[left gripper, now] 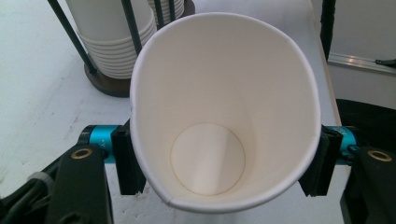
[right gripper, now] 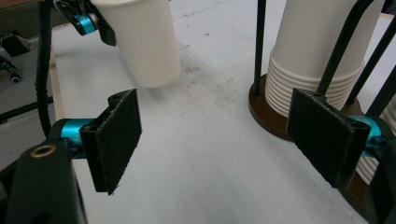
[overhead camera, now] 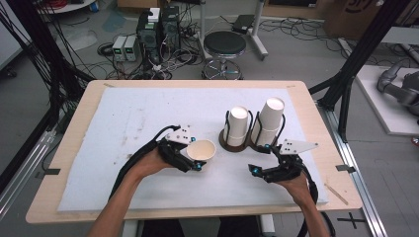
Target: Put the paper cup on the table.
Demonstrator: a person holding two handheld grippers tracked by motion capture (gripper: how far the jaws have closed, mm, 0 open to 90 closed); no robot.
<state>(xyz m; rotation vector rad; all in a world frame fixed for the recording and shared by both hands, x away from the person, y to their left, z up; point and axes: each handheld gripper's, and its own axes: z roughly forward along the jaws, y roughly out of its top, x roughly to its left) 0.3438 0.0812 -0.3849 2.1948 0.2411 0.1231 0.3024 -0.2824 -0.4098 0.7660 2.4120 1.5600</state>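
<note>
My left gripper (overhead camera: 193,157) is shut on a single white paper cup (overhead camera: 201,149) near the middle of the white mat (overhead camera: 123,123). In the left gripper view the cup (left gripper: 224,116) is squeezed oval between the pads (left gripper: 127,161), with its mouth facing the camera. Seen from the right gripper view, this cup (right gripper: 144,42) hangs tilted just above the mat. Two wire holders with brown bases stand to its right, each with a stack of white cups (overhead camera: 236,126) (overhead camera: 269,121). My right gripper (overhead camera: 261,159) is open just in front of the right stack (right gripper: 317,60), its pads (right gripper: 116,140) holding nothing.
The mat covers most of a wooden table (overhead camera: 316,148). A black stool (overhead camera: 225,47) and electronics boxes (overhead camera: 153,32) with cables sit on the floor beyond the far edge. Black frame posts (overhead camera: 346,79) rise at both sides.
</note>
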